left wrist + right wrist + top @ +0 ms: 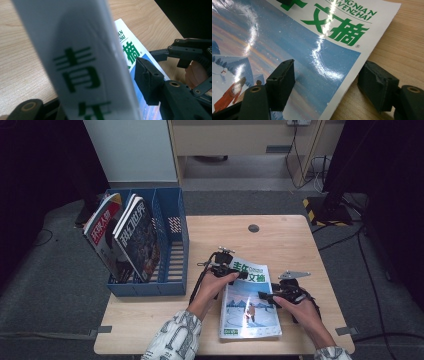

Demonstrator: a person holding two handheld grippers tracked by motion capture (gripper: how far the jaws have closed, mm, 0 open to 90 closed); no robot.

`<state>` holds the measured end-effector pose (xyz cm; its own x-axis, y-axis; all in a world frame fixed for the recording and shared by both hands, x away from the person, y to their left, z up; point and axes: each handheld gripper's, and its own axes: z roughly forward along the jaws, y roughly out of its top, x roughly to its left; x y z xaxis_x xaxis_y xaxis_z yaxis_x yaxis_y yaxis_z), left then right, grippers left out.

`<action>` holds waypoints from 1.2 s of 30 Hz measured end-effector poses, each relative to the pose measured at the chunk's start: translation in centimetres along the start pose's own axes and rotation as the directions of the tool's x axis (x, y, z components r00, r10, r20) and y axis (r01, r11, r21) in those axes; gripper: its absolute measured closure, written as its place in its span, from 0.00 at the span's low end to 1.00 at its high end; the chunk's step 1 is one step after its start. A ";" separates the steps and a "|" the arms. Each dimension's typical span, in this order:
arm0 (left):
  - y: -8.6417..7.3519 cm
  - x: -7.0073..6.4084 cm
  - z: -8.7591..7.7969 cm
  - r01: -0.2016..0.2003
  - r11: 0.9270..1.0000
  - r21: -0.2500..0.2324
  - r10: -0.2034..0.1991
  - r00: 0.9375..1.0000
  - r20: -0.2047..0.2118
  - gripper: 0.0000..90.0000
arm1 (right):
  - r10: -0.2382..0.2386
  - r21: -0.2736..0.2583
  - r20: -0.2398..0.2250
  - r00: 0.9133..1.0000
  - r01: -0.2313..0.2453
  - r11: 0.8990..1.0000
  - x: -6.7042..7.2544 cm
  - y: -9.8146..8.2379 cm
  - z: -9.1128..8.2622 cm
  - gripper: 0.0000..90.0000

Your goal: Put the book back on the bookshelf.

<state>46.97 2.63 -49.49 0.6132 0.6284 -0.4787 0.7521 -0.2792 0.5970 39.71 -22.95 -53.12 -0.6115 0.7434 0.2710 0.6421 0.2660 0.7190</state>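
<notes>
Two magazines (pixel 124 237) already upright in the blue file rack (pixel 172 270), a third magazine (pixel 248 304) flat on the desk (pixel 287 237), top edge clamped in left gripper (pixel 239 276), right edge between right gripper's (pixel 263 295) parted jaws, unlifted.

A light wooden table (pixel 280 235) stands on grey carpet (pixel 60 285), with dark curtains (pixel 35 160) behind.

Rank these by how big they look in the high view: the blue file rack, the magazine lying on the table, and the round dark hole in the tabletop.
1. blue file rack, clearly the largest.
2. magazine lying on the table, smaller than the rack though nearer the camera.
3. round dark hole, far the smallest.
</notes>
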 end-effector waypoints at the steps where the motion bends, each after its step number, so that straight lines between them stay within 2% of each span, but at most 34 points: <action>1: 0.0 0.0 0.0 0.000 1.000 0.001 0.000 1.000 0.004 0.60 | 0.000 0.001 0.000 1.000 0.000 1.000 0.0 0.0 0.0 0.34; 4: 0.0 0.1 0.0 -0.004 1.000 0.002 0.004 1.000 0.019 0.57 | 0.000 0.000 0.004 1.000 0.000 1.000 0.1 0.0 0.0 0.34; 6: 0.0 0.1 0.1 -0.007 1.000 0.003 0.007 1.000 0.013 0.57 | -0.001 0.000 0.005 1.000 0.001 1.000 0.1 0.0 0.0 0.34; 15: -0.1 0.4 -0.3 0.066 0.998 -0.012 -0.066 0.998 0.007 0.75 | -0.017 -0.001 0.012 1.000 0.017 1.000 0.2 0.1 -0.1 0.34; 25: 0.2 -0.7 -1.5 0.021 0.999 -0.039 -0.020 1.000 0.008 0.78 | -0.045 -0.019 0.006 0.999 0.045 0.999 0.2 0.2 -0.7 0.31; 28: 0.3 -1.1 -2.0 -0.006 0.999 -0.052 0.006 1.000 0.005 0.78 | -0.083 -0.035 0.060 0.995 0.085 0.996 0.1 0.2 -1.0 0.30; 31: 0.3 -1.2 -2.5 -0.015 0.998 -0.060 0.014 1.000 -0.002 0.78 | -0.082 -0.053 0.102 0.991 0.087 0.995 -0.4 0.3 -1.6 0.30; 34: 0.3 -1.3 -3.1 -0.020 0.998 -0.067 0.020 1.000 -0.004 0.78 | -0.100 -0.046 0.170 0.980 0.109 0.993 -0.9 0.2 -2.0 0.28; 36: 0.4 -1.3 -3.5 -0.027 0.997 -0.076 0.026 1.000 -0.005 0.79 | -0.088 -0.033 0.205 0.975 0.097 0.995 -1.3 0.1 -2.2 0.28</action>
<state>45.58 4.21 -46.39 0.6316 0.6243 -0.4597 0.7149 -0.2395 0.6569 39.52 -25.27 -51.97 -0.5578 0.8271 0.0693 0.5638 0.3164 0.7629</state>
